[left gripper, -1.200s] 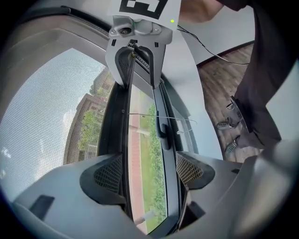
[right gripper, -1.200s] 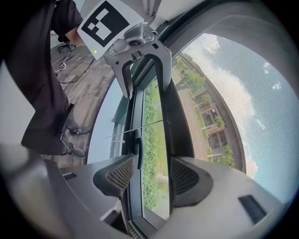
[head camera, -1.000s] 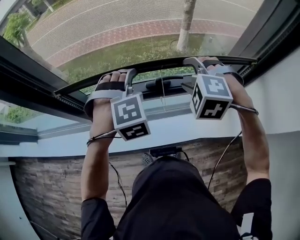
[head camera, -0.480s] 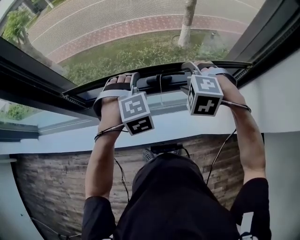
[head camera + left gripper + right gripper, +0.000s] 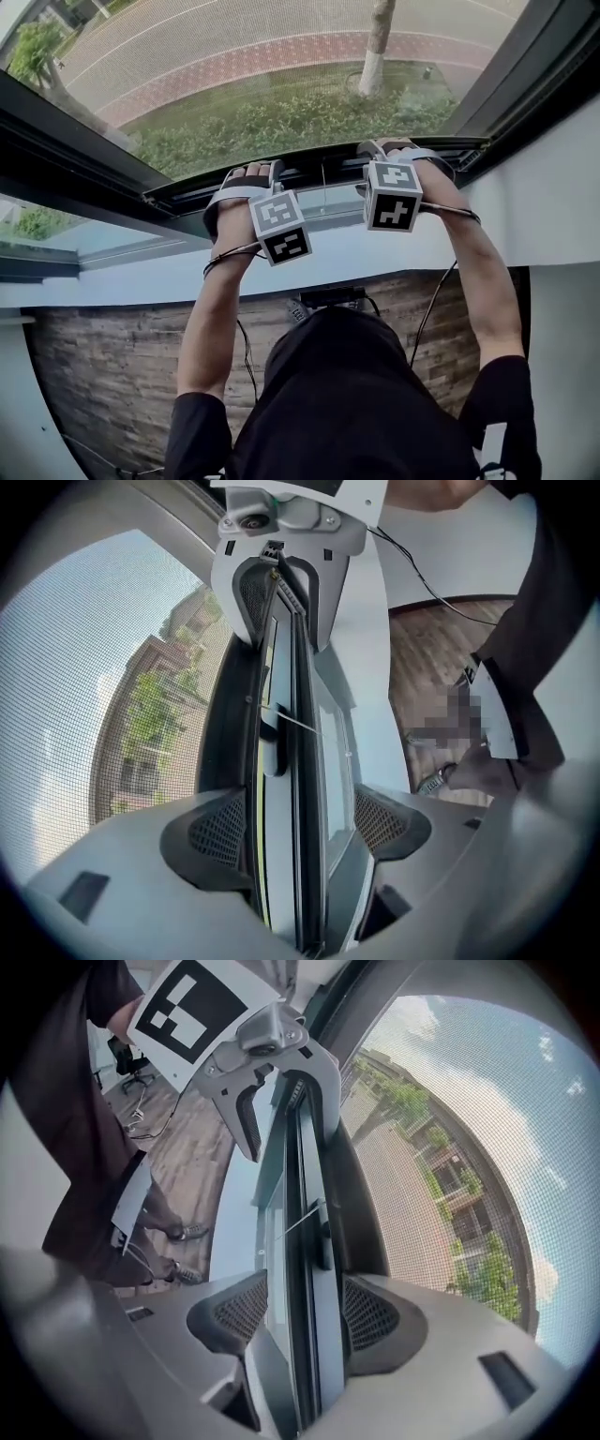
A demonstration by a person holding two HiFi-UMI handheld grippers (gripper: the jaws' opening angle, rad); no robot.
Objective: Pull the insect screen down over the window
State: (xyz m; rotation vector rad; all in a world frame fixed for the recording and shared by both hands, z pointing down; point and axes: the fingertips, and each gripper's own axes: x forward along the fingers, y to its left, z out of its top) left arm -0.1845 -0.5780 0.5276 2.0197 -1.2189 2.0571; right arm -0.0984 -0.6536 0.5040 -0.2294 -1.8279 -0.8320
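Note:
The insect screen's mesh (image 5: 234, 66) covers the window above its dark bottom bar (image 5: 323, 169), which lies low, close over the white sill (image 5: 328, 251). My left gripper (image 5: 251, 174) is shut on the bar's left part, my right gripper (image 5: 386, 150) on its right part. In the left gripper view the bar (image 5: 281, 761) runs between the two padded jaws of the left gripper (image 5: 295, 827), with the right gripper (image 5: 281, 536) farther along it. The right gripper view shows the right gripper (image 5: 305, 1314) clamped on the same bar (image 5: 305, 1232), and the left gripper (image 5: 272, 1054) beyond.
A small dark handle (image 5: 272, 735) with a thin cord sits on the bar between the grippers. Dark window frames (image 5: 56, 159) stand left and right. Below the sill are a wooden floor (image 5: 112, 375), cables and the person's black-clad body (image 5: 347, 394).
Both grippers have moved down with the bar, nearer the sill. The mesh now covers more of the window opening.

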